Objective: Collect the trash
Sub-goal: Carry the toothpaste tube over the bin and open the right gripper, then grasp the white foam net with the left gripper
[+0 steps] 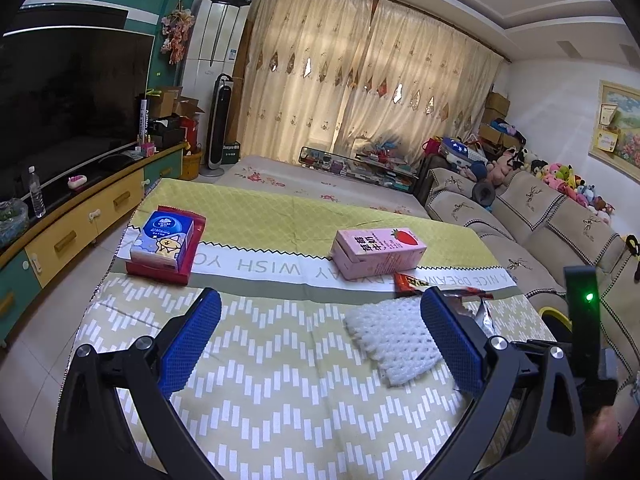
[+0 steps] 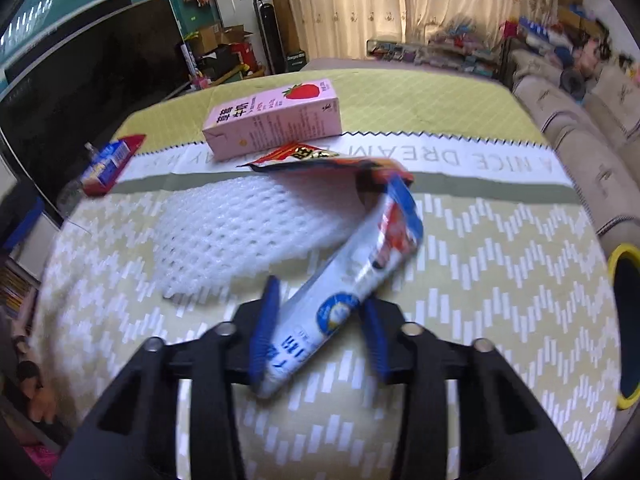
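My right gripper (image 2: pixel 320 296) points down at the table, shut on a long silver, blue and red wrapper (image 2: pixel 360 264) whose far end curls upward. Just beyond it lie a white foam net (image 2: pixel 240 232), a red snack wrapper (image 2: pixel 296 154) and a pink strawberry milk carton (image 2: pixel 276 120) on its side. My left gripper (image 1: pixel 320 300) hovers open above the patterned cloth with nothing held. The foam net (image 1: pixel 394 344) lies close against the inside of its right finger. The pink carton (image 1: pixel 378 252) sits farther back.
A tissue pack in a red tray (image 1: pixel 168 240) stands at the table's left. A yellow-rimmed bin (image 2: pixel 624 250) sits off the right edge. A sofa (image 1: pixel 560 232) runs along the right, a TV cabinet (image 1: pixel 80 220) along the left.
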